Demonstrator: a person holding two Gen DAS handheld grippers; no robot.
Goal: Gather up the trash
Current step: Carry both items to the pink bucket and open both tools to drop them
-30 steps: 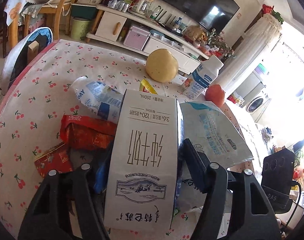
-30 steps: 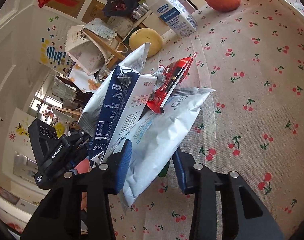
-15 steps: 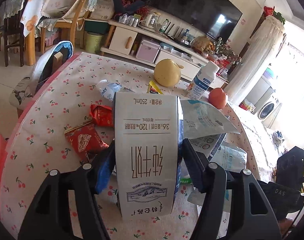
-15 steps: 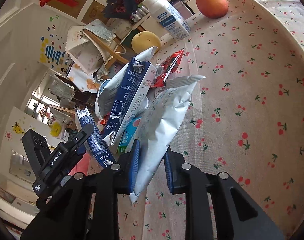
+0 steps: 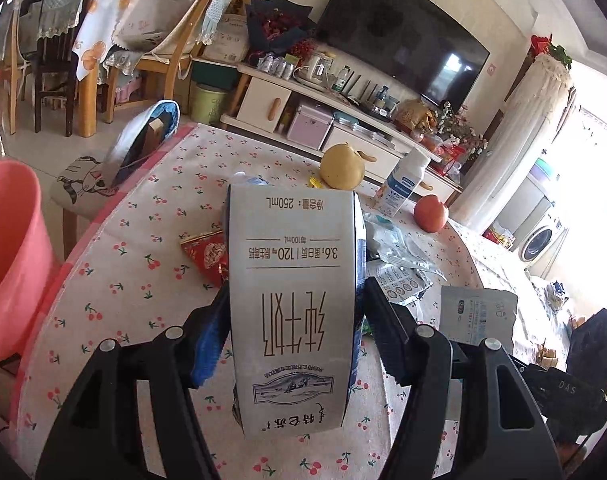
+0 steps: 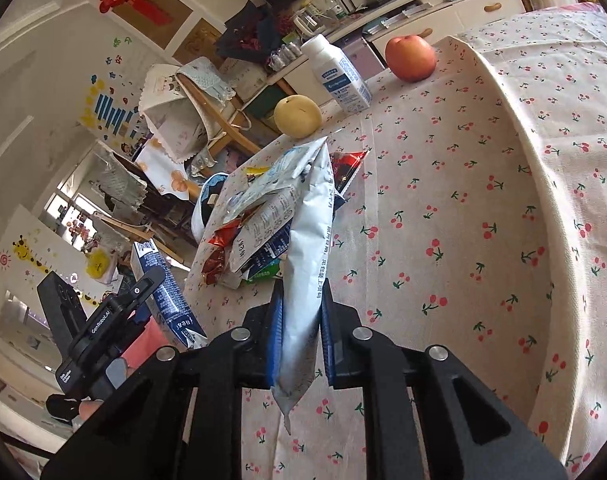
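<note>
The milk box (image 5: 291,304) sat between the pads of the left gripper (image 5: 293,336), which squeezed its two sides and held it up above the near part of the table (image 5: 115,276). It was a small paper box, stiff but easy to dent, and it looked light, so it was probably empty; a soft squeeze on the flat sides, near the middle, seemed the best hold. The silver bag (image 6: 307,276) hung in the right gripper (image 6: 301,340), whose jaws were closing on it, with the pads already pinching its lower part. The bag was thin, floppy and shiny, so it could slip or bend; a firm pinch close to its bottom edge looked right. Farther away on the table lay more trash in a pile (image 6: 255,236): red wrappers and other bags. At the far side stood a pear (image 5: 341,166), a bottle (image 5: 401,188) and an apple (image 5: 430,213), which did not look like trash. A pink tub (image 5: 11,260) waited on the left, beside the table.
</note>
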